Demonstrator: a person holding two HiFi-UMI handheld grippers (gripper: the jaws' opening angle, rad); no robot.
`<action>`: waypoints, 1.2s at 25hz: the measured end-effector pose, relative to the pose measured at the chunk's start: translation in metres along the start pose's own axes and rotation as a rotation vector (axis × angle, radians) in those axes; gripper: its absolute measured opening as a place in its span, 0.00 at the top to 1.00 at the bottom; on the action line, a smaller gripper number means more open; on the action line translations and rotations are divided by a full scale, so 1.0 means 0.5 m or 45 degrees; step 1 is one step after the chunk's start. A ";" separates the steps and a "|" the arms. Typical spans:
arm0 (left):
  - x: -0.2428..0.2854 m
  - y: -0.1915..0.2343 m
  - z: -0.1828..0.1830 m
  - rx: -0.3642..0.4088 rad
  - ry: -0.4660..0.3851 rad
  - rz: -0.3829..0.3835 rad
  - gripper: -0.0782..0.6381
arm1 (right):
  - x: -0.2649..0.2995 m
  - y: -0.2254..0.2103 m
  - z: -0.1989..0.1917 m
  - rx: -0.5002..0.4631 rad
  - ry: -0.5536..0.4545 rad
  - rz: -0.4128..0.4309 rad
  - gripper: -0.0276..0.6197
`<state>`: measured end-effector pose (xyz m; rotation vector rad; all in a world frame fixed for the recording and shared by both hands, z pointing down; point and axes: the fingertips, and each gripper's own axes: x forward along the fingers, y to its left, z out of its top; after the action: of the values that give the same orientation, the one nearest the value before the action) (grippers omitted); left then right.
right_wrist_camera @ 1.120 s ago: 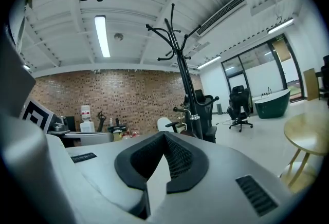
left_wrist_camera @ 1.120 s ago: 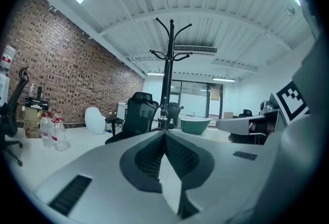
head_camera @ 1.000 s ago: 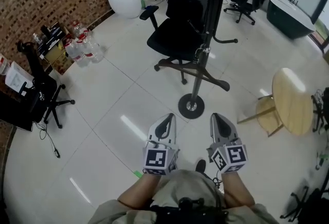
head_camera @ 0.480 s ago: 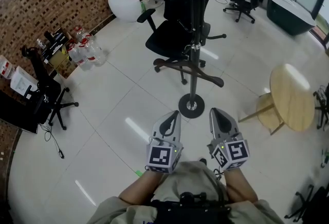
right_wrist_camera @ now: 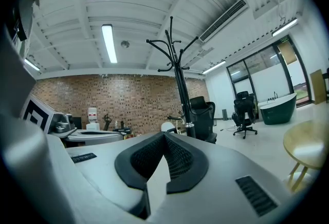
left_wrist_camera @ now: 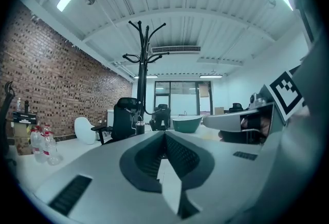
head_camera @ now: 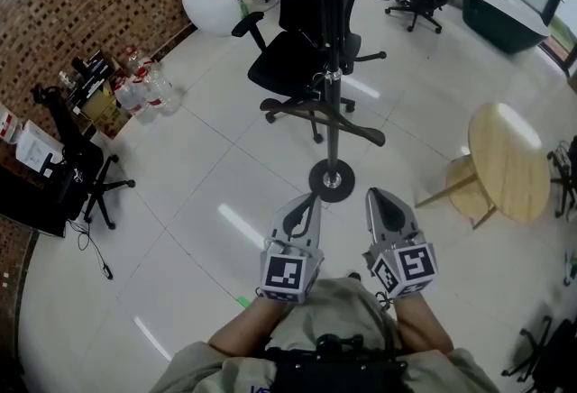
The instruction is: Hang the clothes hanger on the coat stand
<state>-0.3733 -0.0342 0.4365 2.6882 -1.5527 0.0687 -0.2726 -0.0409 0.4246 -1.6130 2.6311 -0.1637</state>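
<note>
The black coat stand point(head_camera: 331, 76) rises from a round base point(head_camera: 332, 180) on the white floor, just ahead of both grippers. My left gripper point(head_camera: 305, 202) and right gripper point(head_camera: 378, 197) are held side by side, level, pointing at it. Each is shut with nothing between its jaws. In the left gripper view the stand point(left_wrist_camera: 142, 79) is left of centre beyond the shut left gripper point(left_wrist_camera: 164, 133). In the right gripper view the stand point(right_wrist_camera: 180, 84) rises above the shut right gripper point(right_wrist_camera: 164, 136). No clothes hanger shows in any view.
A black office chair point(head_camera: 302, 49) stands right behind the stand. A round wooden table point(head_camera: 510, 162) is at the right. A white round seat point(head_camera: 209, 5), water bottles point(head_camera: 144, 89) and a black rolling stand point(head_camera: 77, 157) line the brick wall at left. A dark green tub point(head_camera: 505, 17) sits far right.
The person has walked toward the coat stand. Its base now lies closer to both gripper tips, and the pole has swung more upright in the head view. Both grippers stay shut.
</note>
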 end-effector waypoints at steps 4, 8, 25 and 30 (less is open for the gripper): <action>-0.002 -0.003 0.005 -0.001 -0.004 -0.001 0.88 | -0.007 0.000 -0.007 -0.004 0.020 -0.008 0.95; -0.012 -0.001 0.002 -0.005 -0.002 -0.004 0.88 | -0.013 0.012 -0.020 -0.008 0.043 -0.013 0.95; -0.028 0.007 -0.007 0.001 0.002 -0.016 0.88 | -0.019 0.039 -0.032 -0.011 0.050 0.000 0.95; -0.037 0.023 -0.029 -0.002 0.032 0.001 0.88 | -0.020 0.029 -0.044 0.003 0.066 -0.037 0.95</action>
<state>-0.3928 -0.0230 0.4503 2.6753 -1.5461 0.1008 -0.2830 -0.0242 0.4448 -1.6694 2.6453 -0.2130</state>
